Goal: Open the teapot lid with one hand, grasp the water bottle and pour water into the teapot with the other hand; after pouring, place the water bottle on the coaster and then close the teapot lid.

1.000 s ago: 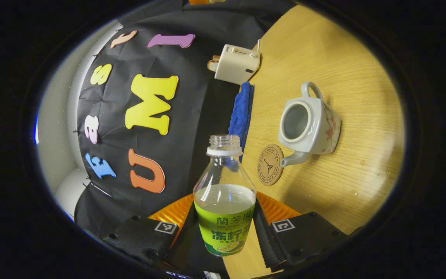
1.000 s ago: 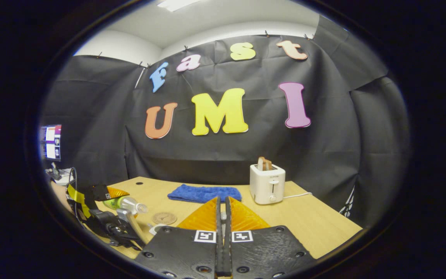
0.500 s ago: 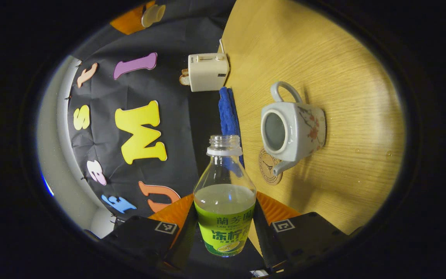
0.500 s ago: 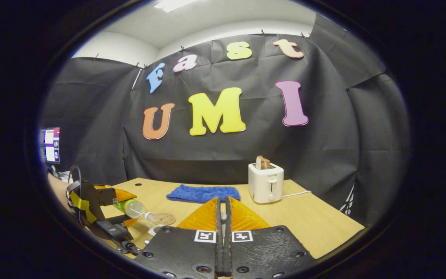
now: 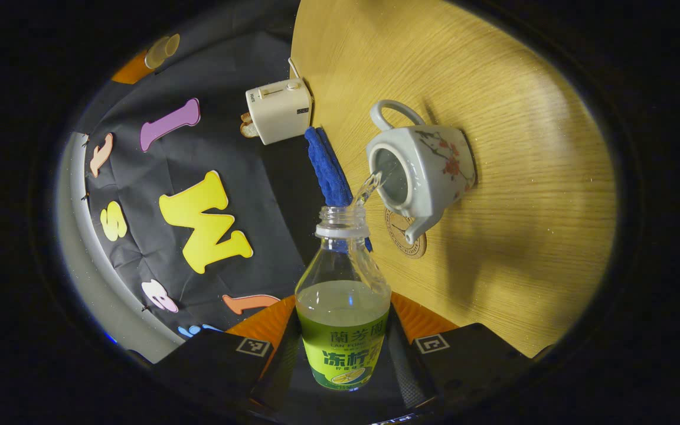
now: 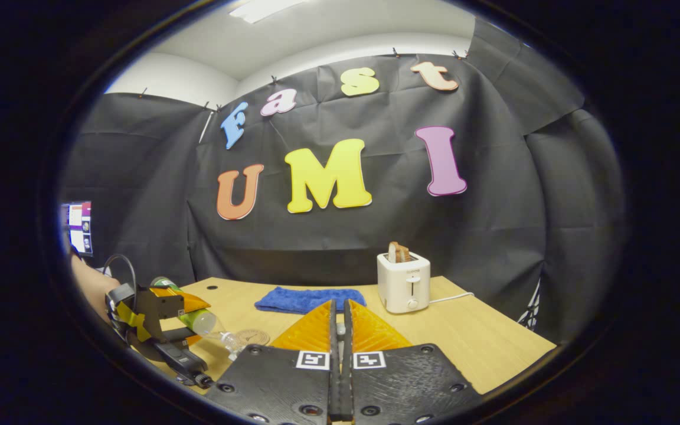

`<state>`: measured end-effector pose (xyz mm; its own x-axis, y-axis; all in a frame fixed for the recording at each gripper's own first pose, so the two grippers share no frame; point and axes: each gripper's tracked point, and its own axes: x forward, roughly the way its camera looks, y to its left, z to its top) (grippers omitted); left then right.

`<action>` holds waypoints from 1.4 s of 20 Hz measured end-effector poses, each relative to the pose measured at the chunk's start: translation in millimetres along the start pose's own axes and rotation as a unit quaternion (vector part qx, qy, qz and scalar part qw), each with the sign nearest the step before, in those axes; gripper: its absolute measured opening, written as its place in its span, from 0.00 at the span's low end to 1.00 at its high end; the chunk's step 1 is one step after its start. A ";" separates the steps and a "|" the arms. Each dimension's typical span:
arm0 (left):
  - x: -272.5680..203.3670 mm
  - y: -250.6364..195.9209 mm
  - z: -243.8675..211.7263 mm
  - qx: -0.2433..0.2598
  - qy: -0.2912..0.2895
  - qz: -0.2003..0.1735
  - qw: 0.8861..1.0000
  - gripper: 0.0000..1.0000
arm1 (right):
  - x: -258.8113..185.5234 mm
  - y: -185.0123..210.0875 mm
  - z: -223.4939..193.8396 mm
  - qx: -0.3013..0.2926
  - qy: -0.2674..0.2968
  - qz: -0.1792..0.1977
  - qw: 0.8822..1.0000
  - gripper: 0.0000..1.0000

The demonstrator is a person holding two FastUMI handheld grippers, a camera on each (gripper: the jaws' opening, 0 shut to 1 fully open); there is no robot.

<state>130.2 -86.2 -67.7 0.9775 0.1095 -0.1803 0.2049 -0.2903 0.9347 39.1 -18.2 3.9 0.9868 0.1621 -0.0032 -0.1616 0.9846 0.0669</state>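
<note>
The clear plastic water bottle (image 5: 343,295) carried a green label with a yellow lower band; its liquid was pale and cloudy. The white ceramic teapot (image 5: 425,168) bore red blossoms on dark branches. The round tan coaster (image 5: 409,245) showed a dark printed tower emblem. The wooden table (image 5: 505,147) was light yellow-brown with fine grain. The folded towel (image 5: 327,168) was blue. The toaster (image 6: 404,282) was cream-white.

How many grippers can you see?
2. The left gripper is squeezing the bottle, tipped to pour water into the teapot. The right gripper is shut, held up over the table.
</note>
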 end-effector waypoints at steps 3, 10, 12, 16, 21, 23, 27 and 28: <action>1.0 5.0 1.2 0.010 0.002 0.001 1.000 0.74 | 0.1 0.6 -0.3 -0.001 0.000 0.002 1.000 0.00; -1.7 11.7 0.5 0.034 0.009 0.008 0.999 0.74 | 0.1 -2.0 -0.2 -0.004 0.001 -0.002 1.000 0.00; -2.3 11.4 -0.9 0.044 0.014 0.007 0.999 0.71 | -0.2 -2.1 -0.3 -0.005 0.001 -0.002 1.000 0.00; -7.2 15.4 -0.6 0.065 0.016 0.010 0.998 0.74 | -0.4 -3.7 -0.4 -0.005 0.002 -0.003 1.000 0.00; -11.1 20.9 -3.4 0.097 0.020 0.014 0.995 0.74 | -2.1 -9.9 2.1 -0.004 0.000 -0.006 1.000 0.00; -11.0 23.2 -6.4 0.108 0.025 0.012 0.994 0.74 | -1.7 -11.1 3.1 0.000 -0.001 -0.006 1.000 0.00; -11.6 29.5 -4.7 0.129 0.030 0.013 0.991 0.74 | -2.0 -15.6 3.0 0.001 0.000 -0.009 1.000 0.00; -12.5 31.6 -2.9 0.134 0.030 0.014 0.990 0.74 | -2.5 -16.4 2.3 0.002 0.000 -0.009 1.000 0.00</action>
<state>124.3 -93.9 -35.0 0.9799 0.1513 -0.1303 0.1921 -0.5356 0.8223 39.3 -34.9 5.1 0.9895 0.1445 -0.0050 -0.1438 0.9871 0.0700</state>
